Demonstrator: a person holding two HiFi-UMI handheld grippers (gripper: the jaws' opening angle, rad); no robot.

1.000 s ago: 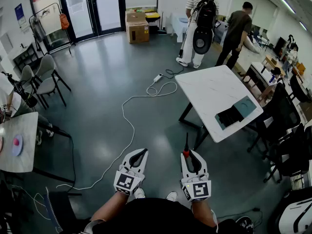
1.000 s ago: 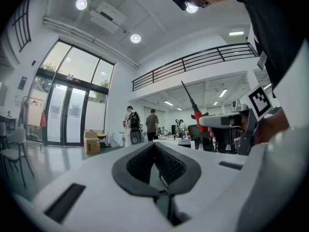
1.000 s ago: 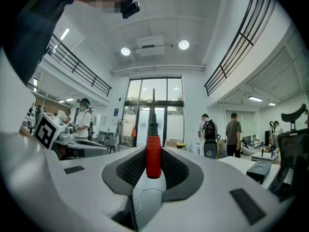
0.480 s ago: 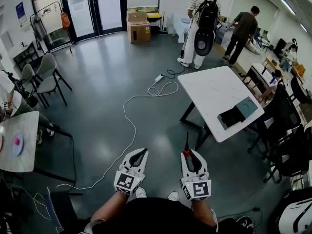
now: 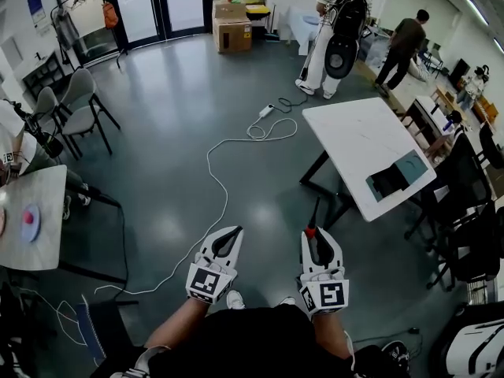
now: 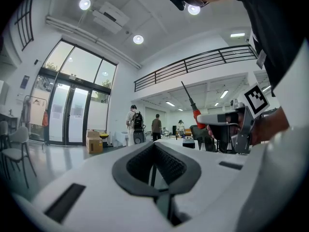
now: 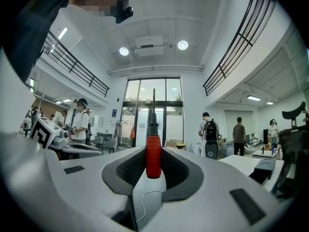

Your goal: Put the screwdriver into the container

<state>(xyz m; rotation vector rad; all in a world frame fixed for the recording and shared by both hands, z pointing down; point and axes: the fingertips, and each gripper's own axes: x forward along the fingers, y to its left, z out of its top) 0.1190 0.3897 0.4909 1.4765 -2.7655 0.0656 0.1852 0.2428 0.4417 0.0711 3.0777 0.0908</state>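
One dark container (image 5: 387,181) on white table (image 5: 346,132)

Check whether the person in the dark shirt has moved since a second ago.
Yes. The person in the dark shirt has walked right, away from the far corner of the right-hand table.
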